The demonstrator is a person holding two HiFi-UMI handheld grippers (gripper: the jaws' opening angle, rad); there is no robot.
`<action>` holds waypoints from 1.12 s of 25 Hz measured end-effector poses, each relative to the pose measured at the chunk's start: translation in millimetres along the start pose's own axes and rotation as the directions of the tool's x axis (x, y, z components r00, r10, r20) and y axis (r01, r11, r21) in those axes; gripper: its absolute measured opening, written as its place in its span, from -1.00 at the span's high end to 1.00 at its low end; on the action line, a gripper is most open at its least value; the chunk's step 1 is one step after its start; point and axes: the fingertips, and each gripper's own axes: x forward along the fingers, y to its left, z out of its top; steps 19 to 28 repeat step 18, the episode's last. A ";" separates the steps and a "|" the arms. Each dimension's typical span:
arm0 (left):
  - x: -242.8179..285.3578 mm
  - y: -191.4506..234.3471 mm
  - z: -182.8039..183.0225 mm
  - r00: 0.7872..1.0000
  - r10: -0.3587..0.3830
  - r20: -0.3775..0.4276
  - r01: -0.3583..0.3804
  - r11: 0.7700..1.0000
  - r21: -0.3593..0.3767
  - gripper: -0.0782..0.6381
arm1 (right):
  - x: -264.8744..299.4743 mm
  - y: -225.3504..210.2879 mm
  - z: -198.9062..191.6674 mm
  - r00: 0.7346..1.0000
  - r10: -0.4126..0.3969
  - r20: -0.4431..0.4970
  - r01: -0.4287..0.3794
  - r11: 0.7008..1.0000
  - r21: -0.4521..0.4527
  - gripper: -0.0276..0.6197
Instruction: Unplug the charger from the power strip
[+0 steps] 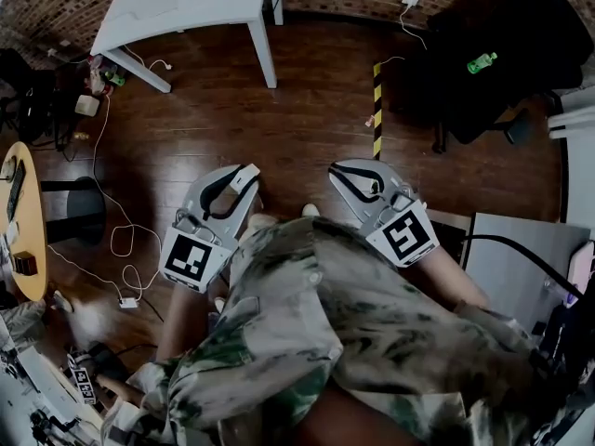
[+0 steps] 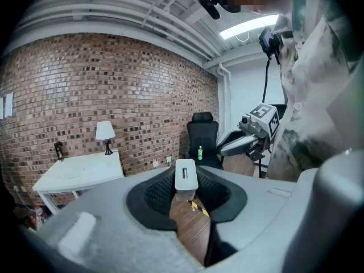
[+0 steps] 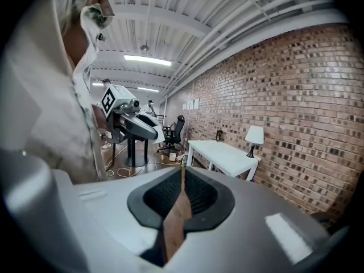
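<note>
Your left claw (image 2: 186, 182) gripped the white charger (image 2: 186, 173) between its tips. Your right claw (image 3: 182, 174), to its right, was clenched shut.

The white boxy charger (image 2: 186, 174), seemingly unplugged, stands between the left gripper (image 2: 186, 184) jaws.

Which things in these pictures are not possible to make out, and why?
Head view: shirt hides the floor below.
Head view: round table cut by left edge.
Head view: clutter beside the white table, too small to name.
Left gripper view: white block, lower end hidden between jaws.
</note>
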 end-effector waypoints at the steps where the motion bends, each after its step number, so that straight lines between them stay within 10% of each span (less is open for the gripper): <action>1: 0.6 -2.6 0.9 1.000 -0.002 0.004 0.002 1.000 0.007 0.49 | -2.6 1.5 -1.2 1.000 0.001 -0.001 -0.001 1.000 -0.001 0.84; 28: 2.6 13.8 8.0 1.000 -0.018 0.019 0.017 1.000 0.015 0.49 | 5.4 -7.9 7.2 0.999 -0.006 -0.047 0.005 1.000 -0.030 0.85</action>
